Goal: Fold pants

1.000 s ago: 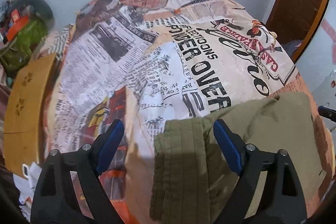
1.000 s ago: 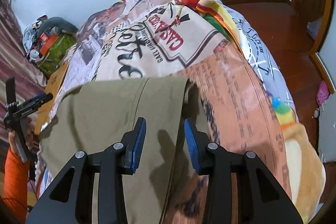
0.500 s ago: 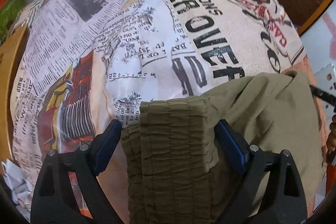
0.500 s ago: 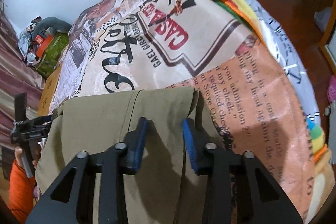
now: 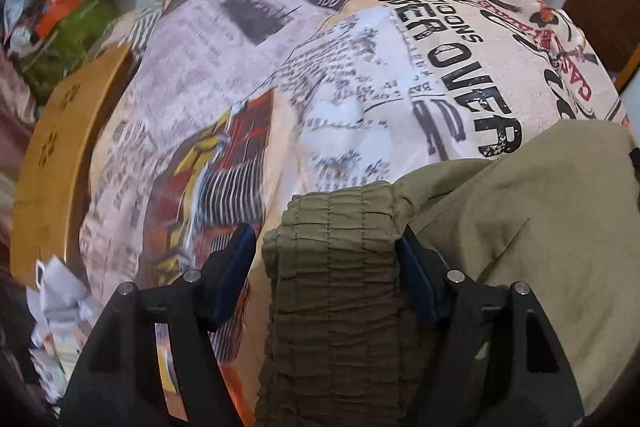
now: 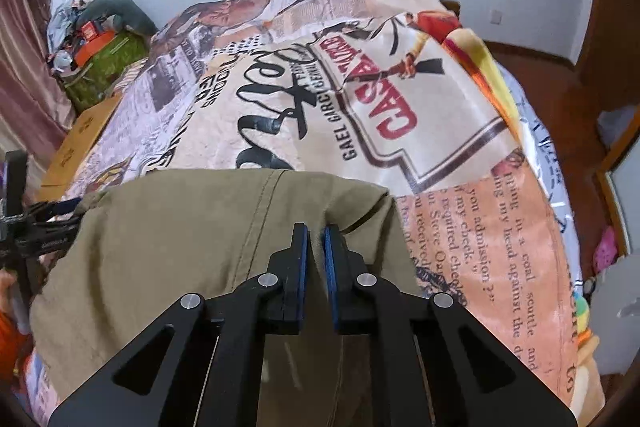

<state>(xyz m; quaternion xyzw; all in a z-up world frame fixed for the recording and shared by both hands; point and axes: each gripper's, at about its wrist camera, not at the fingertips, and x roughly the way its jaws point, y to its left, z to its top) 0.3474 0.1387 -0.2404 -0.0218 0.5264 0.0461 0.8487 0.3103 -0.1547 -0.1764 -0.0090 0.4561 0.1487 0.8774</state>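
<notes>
Olive pants point(image 5: 520, 247) lie on a bed with a newspaper-print cover point(image 5: 360, 75). Their gathered elastic waistband point(image 5: 336, 267) sits between the fingers of my left gripper point(image 5: 326, 247), whose jaws are closing. The right pad touches the band, while a thin gap remains at the left pad. In the right wrist view my right gripper point(image 6: 315, 233) is shut on a raised fold of the pants point(image 6: 180, 247) near their far right corner. My left gripper point(image 6: 40, 223) also shows at the pants' left edge, held by a hand in an orange sleeve.
A cardboard box point(image 5: 52, 155) and a green bag with clutter point(image 5: 68, 27) stand left of the bed. Crumpled paper point(image 5: 60, 291) lies at the lower left. Right of the bed are a wooden floor point(image 6: 540, 67) and a pink item point(image 6: 608, 247).
My left gripper sank over the waistband and its jaws narrowed around it. The right gripper's jaws closed from well apart to a pinch on a fold of cloth.
</notes>
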